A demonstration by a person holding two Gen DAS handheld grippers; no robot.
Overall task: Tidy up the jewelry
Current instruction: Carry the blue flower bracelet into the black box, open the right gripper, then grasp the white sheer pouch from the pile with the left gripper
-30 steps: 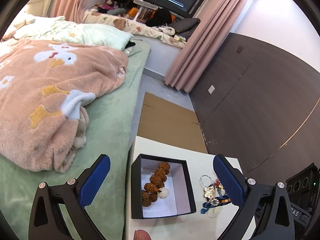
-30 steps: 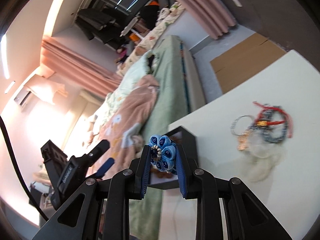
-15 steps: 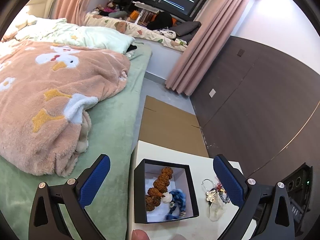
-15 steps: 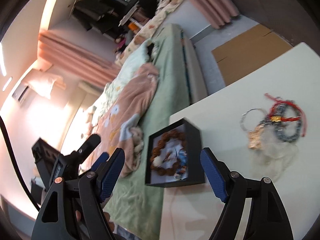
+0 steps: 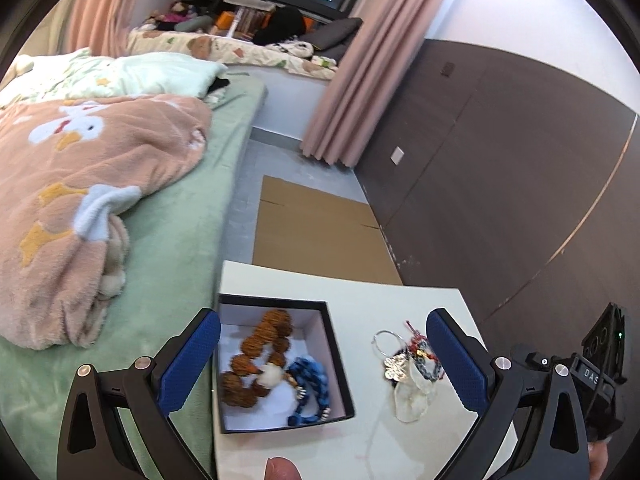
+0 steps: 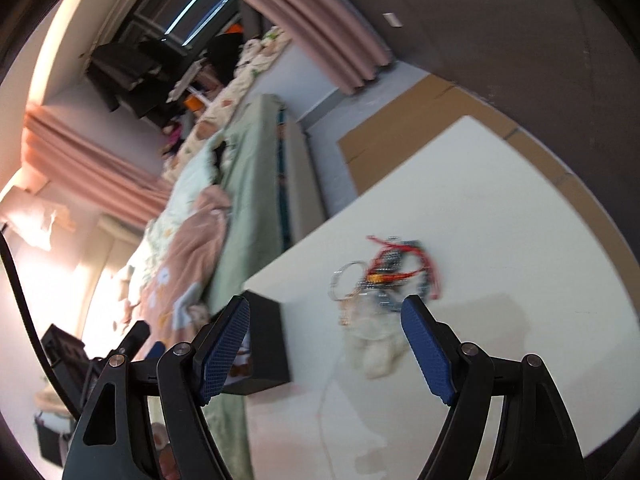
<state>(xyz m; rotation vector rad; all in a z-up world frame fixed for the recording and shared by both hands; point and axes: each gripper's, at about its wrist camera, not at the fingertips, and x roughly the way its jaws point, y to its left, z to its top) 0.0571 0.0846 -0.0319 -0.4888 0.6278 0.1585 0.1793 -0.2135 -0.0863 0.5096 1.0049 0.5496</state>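
Note:
A black box [image 5: 272, 303] with a white inside stands on the white table [image 5: 360, 292]. In it lie a brown bead bracelet [image 5: 256, 360] and a blue bracelet [image 5: 314, 380]. A tangled pile of jewelry [image 5: 412, 360] with red cord and a silver ring lies to the box's right. My left gripper [image 5: 324, 320] is open, held above the box and pile with nothing between its fingers. My right gripper [image 6: 326, 304] is open and empty, facing the jewelry pile [image 6: 384, 276], with the box [image 6: 268, 340] at its left finger.
A bed with a green sheet [image 5: 180, 240] and a peach blanket [image 5: 80, 184] runs along the table's left edge. Flat cardboard [image 5: 316, 232] lies on the floor beyond the table. A dark panelled wall [image 5: 500, 184] stands on the right, beside a pink curtain [image 5: 360, 80].
My right gripper opened and let go of the blue bracelet, which now lies in the box. It then swung right toward the jewelry pile. The left gripper shifted slightly.

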